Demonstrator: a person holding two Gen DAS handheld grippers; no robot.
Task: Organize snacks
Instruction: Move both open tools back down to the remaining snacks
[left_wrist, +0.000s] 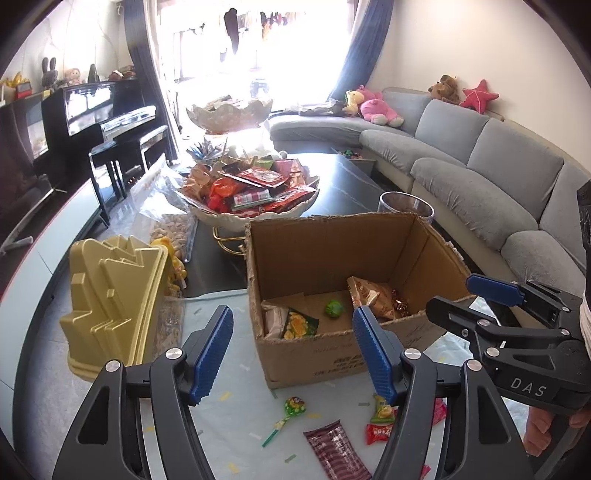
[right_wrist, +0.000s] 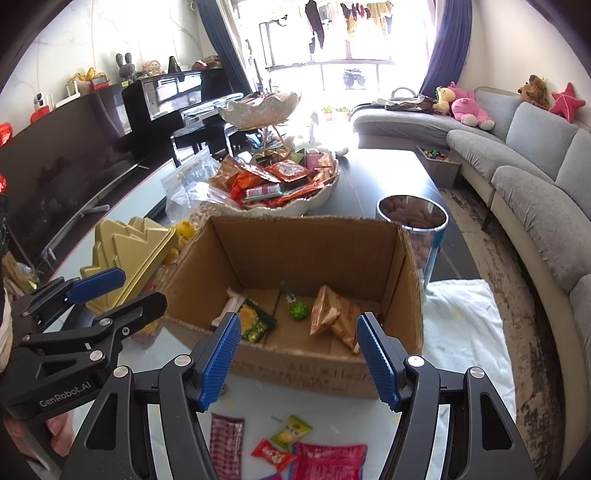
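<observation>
Both grippers, left gripper (left_wrist: 291, 354) and right gripper (right_wrist: 299, 360), released, empty; corrugated cardboard box (left_wrist: 332, 236) frame-centre above ribbed blue pads (left_wrist: 212, 354); foil snack packets (right_wrist: 273, 452) below.

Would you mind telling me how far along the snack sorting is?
Done: a few packets and a green candy already lie in the cardboard box. In hand: nothing; the left gripper and right gripper both have empty, open jaws. Left: the lollipop, dark red wrapper and small packets on the cloth.
</observation>
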